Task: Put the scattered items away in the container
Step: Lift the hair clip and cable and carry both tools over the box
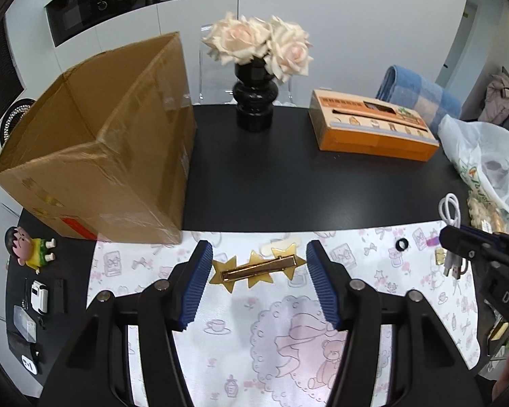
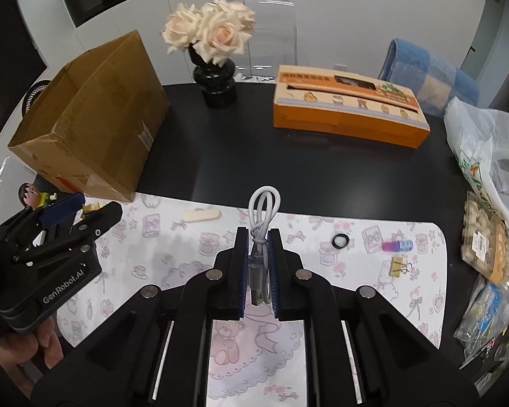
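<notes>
A gold star-shaped hair clip (image 1: 258, 268) lies on the pink patterned mat (image 1: 254, 332), between the open fingers of my left gripper (image 1: 259, 249), untouched by either pad. My right gripper (image 2: 258, 237) is shut on a bundled white USB cable (image 2: 264, 203), whose loop sticks out past the fingertips, just above the mat. The left wrist view shows the right gripper (image 1: 458, 242) and cable (image 1: 450, 208) at the right edge. The open cardboard box (image 1: 95, 142) (image 2: 95, 118) stands at the mat's far left. A black ring (image 2: 340, 240), a pink-blue tube (image 2: 397, 246), a gold binder clip (image 2: 398, 265) and a beige stick (image 2: 202, 215) lie on the mat.
On the black table (image 1: 288, 186) stand a black vase of roses (image 1: 254, 101) and an orange tissue box (image 1: 373, 129). A plastic bag (image 2: 485, 142) and snack packs (image 2: 485, 237) crowd the right edge. A cartoon figure (image 1: 27, 247) and small gadgets (image 1: 39, 296) lie left of the mat.
</notes>
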Motion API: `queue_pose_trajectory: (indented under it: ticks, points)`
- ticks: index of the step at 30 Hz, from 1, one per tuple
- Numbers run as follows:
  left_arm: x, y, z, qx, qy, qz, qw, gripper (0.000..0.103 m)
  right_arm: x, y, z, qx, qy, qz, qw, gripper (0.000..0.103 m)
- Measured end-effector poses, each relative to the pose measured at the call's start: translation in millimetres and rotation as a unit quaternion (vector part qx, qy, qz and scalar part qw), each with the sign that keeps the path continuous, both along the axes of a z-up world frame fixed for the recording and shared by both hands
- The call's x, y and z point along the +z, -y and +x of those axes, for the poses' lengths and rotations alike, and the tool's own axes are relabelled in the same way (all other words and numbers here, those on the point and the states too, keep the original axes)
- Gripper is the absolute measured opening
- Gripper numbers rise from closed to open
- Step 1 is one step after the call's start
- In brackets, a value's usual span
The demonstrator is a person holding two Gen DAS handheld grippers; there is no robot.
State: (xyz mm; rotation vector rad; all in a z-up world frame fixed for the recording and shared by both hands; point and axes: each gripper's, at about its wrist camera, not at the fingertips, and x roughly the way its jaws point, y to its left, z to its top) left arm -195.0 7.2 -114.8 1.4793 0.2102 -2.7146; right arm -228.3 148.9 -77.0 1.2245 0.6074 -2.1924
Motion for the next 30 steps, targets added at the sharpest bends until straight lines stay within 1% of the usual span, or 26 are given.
queue_pose_trajectory:
  ticks: [12, 21, 30]
  points:
    - [30.2, 47.5, -7.5, 0.028, -0.029, 0.024, 0.9989, 0.056, 21.7, 53.9, 15.6, 0.025, -0.018, 0.003, 1.000, 0.011]
    - [55.9, 87.3, -13.3, 0.046, -0.055, 0.016, 0.9973, 0.056, 39.4, 107.2, 33.2, 0.051, -0.035, 0.005, 0.998, 0.011]
    - [74.6, 139.8, -23.3, 0.073, -0.071, 0.015, 0.9946, 0.056, 61.3, 170.6, 50.0, 0.083, -0.054, 0.000, 0.995, 0.011]
